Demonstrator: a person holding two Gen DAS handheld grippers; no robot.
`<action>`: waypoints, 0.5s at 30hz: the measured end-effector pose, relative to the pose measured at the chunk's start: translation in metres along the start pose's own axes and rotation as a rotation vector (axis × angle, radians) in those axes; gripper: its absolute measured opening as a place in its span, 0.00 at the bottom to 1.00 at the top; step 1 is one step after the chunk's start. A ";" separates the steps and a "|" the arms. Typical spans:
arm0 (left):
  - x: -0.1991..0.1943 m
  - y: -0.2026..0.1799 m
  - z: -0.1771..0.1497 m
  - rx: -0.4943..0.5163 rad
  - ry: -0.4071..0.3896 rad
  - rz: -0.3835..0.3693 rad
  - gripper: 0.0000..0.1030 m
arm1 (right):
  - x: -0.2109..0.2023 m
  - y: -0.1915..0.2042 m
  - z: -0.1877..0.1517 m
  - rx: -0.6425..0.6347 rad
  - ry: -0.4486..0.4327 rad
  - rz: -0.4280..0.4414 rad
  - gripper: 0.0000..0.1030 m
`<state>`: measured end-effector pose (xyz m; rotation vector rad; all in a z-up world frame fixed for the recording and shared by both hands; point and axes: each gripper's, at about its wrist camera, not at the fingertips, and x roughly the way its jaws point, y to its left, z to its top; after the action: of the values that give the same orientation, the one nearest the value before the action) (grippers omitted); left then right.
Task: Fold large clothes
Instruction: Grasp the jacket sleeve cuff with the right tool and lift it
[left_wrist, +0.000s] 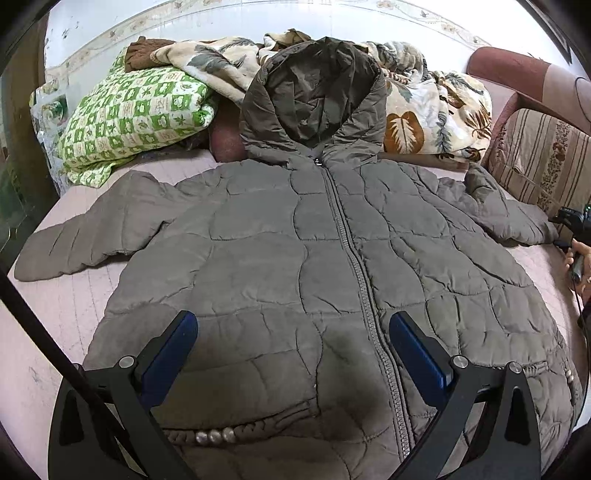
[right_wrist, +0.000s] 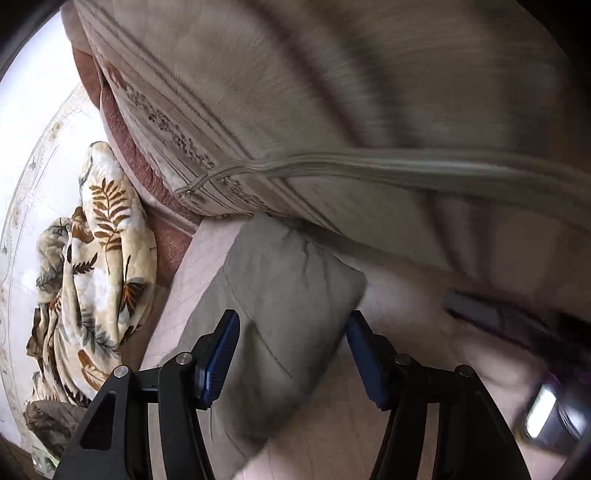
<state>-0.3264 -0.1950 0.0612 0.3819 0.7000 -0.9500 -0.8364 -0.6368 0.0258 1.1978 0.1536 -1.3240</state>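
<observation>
A grey-brown quilted hooded jacket lies flat and zipped on the pink bed sheet, hood at the far end, both sleeves spread out. My left gripper is open above the jacket's lower front, its blue pads either side of the zipper area. In the right wrist view my right gripper is open, its fingers either side of the end of the jacket's right sleeve. The right gripper also shows in the left wrist view at the far right, by that sleeve's cuff.
A green checked pillow and a leaf-print blanket lie behind the hood. A striped cushion stands close along the bed's right side, just beyond the sleeve end. A dark object lies to the right of the sleeve.
</observation>
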 end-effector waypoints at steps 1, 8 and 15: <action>0.002 0.000 0.000 0.000 0.004 -0.001 1.00 | 0.006 0.005 0.000 -0.047 -0.005 -0.036 0.38; 0.006 -0.003 0.001 0.002 0.016 -0.007 1.00 | -0.006 0.022 -0.005 -0.094 -0.075 -0.044 0.15; -0.010 0.001 0.003 -0.005 -0.022 -0.008 1.00 | -0.072 0.070 -0.006 -0.170 -0.216 -0.026 0.14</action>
<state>-0.3281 -0.1895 0.0700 0.3640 0.6847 -0.9581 -0.8016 -0.6000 0.1123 0.9072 0.1237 -1.4241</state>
